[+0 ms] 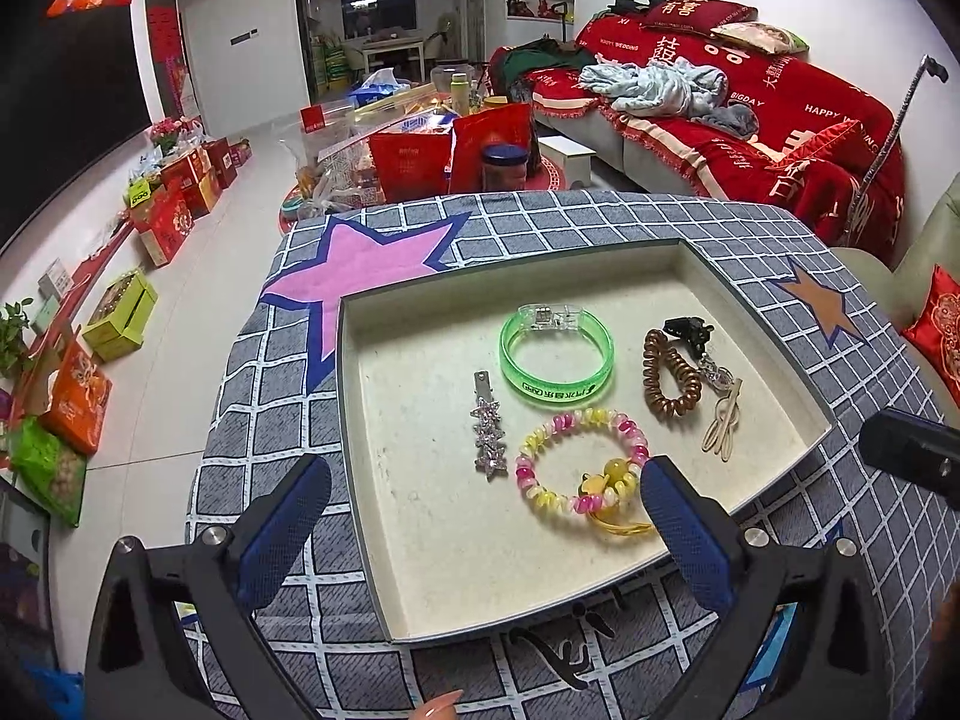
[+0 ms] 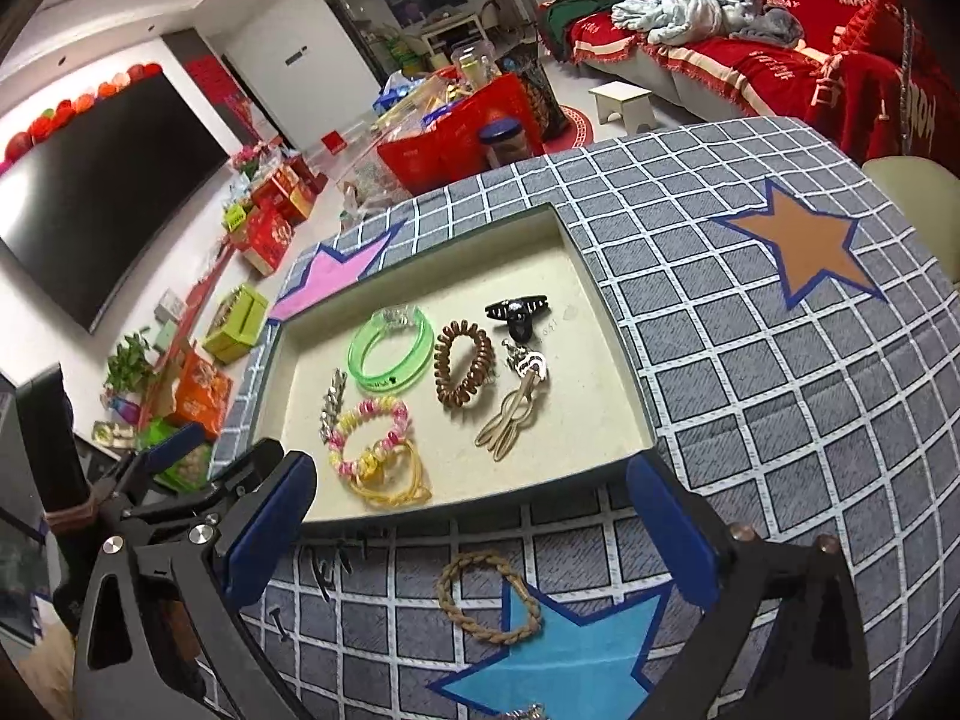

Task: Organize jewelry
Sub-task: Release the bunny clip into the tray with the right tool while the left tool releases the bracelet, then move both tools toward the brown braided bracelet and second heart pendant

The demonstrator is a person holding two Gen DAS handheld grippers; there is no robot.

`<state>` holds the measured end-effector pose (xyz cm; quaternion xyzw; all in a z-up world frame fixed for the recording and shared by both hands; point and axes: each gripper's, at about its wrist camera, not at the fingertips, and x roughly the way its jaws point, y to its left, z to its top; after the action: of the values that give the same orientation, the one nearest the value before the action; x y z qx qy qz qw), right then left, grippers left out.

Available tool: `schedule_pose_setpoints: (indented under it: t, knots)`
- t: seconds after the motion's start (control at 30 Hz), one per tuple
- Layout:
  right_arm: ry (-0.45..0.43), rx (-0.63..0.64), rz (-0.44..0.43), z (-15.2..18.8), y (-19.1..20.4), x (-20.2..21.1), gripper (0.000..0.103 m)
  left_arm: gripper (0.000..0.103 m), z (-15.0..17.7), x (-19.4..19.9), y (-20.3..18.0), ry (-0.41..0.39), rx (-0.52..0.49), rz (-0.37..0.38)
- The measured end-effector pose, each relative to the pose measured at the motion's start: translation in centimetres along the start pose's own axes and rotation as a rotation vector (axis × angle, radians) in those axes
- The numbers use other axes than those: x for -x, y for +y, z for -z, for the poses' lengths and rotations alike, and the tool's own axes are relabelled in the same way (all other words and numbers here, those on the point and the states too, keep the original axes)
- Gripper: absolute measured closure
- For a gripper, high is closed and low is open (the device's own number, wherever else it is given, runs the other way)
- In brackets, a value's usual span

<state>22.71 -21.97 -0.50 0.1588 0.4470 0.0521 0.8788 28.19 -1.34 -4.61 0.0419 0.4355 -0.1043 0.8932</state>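
Note:
A shallow cream tray [image 1: 420, 570] [image 2: 606, 420] sits on the checked table. In it lie a green bangle [image 1: 557, 360] [image 2: 393, 354], a pink-and-yellow bead bracelet [image 1: 576, 462] [image 2: 366, 429], a sparkly star clip [image 1: 489, 432] [image 2: 333, 405], a brown coil hair tie [image 1: 669, 381] [image 2: 465, 372], a black claw clip [image 1: 690, 327] [image 2: 516, 309] and a beige clip [image 1: 723, 426] [image 2: 510, 420]. A braided brown bracelet [image 2: 489, 597] lies on the cloth outside the tray, between my right gripper's fingers. My left gripper [image 1: 486, 516] is open over the tray's near edge. My right gripper [image 2: 471, 534] is open and empty.
The table [image 2: 780, 360] has a grey checked cloth with pink, brown and blue stars. A red sofa [image 1: 750, 120] stands beyond it at the right. Red gift boxes [image 1: 432, 162] and bags crowd the floor behind the table. A television hangs at the left.

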Motion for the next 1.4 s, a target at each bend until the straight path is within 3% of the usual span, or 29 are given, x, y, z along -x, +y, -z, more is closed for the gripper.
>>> schedule_pose_setpoints:
  t: [0.37, 0.73, 0.97, 1.4]
  knots:
    - [0.016, 0.064, 0.045, 2.0, 0.3, 1.6, 0.000, 0.000, 4.5, -2.0, -1.0, 0.009, -0.022, 0.006]
    - [0.057, 0.089, 0.066, 6.9, -0.5, 3.6, 0.000, 0.000, 9.1, 0.1, -3.6, 0.059, -0.053, 0.051]
    - [0.093, 0.120, 0.086, 10.6, -1.3, 4.7, 0.000, 0.000, 6.9, 4.5, -5.5, 0.077, -0.080, 0.059]
    - [0.131, 0.157, 0.096, 13.6, -0.5, 3.5, 0.003, 0.000, 5.6, 3.4, -7.2, 0.186, -0.080, 0.144]
